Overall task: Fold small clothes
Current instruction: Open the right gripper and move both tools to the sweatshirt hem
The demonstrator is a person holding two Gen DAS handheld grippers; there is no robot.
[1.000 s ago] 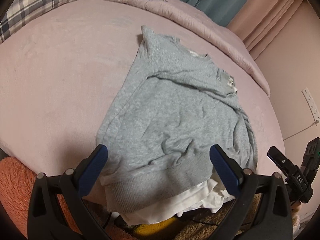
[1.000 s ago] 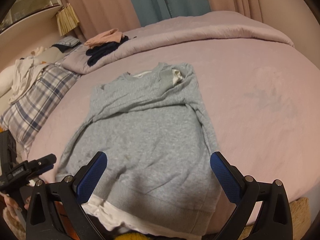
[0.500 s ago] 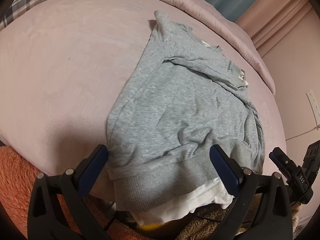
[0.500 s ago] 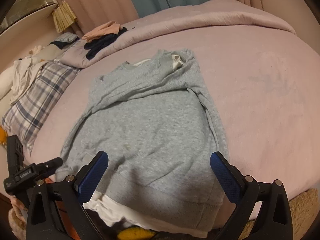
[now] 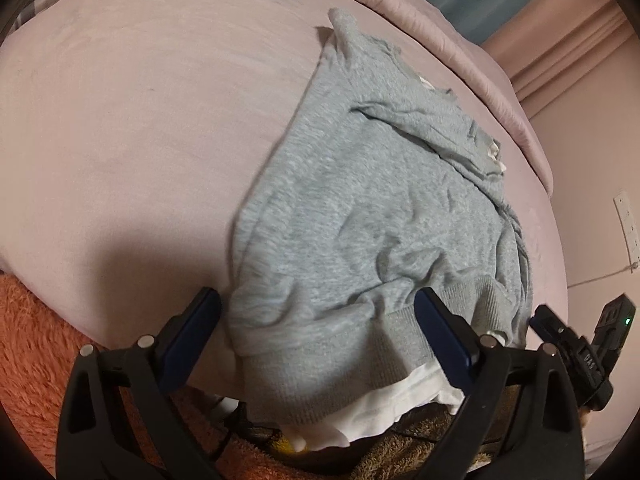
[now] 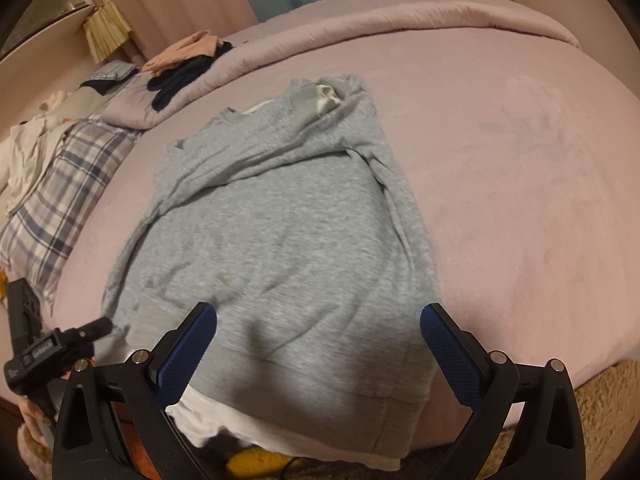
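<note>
A grey sweatshirt (image 5: 360,216) (image 6: 280,232) with a white lining lies on the pink bed, both sleeves folded in across the chest. Its ribbed hem (image 5: 336,360) hangs over the near bed edge, white fabric (image 6: 248,432) showing below it. My left gripper (image 5: 318,316) is open, its blue fingers straddling the hem's left corner without touching it. Wide open too, my right gripper (image 6: 318,328) hovers over the hem's right half. Each gripper shows at the edge of the other's view: the right gripper (image 5: 580,352) and the left gripper (image 6: 44,352).
A rolled pink duvet (image 6: 400,20) runs along the far side of the bed (image 6: 520,160). A plaid pillow (image 6: 60,184) and piled clothes (image 6: 184,60) lie at the far left. An orange fluffy rug (image 5: 32,340) and a yellow object (image 6: 256,460) are on the floor below the hem.
Both grippers have moved forward and lower toward the sweatshirt's hem, which now fills more of both views. Both stayed open; the sweatshirt has not moved.
</note>
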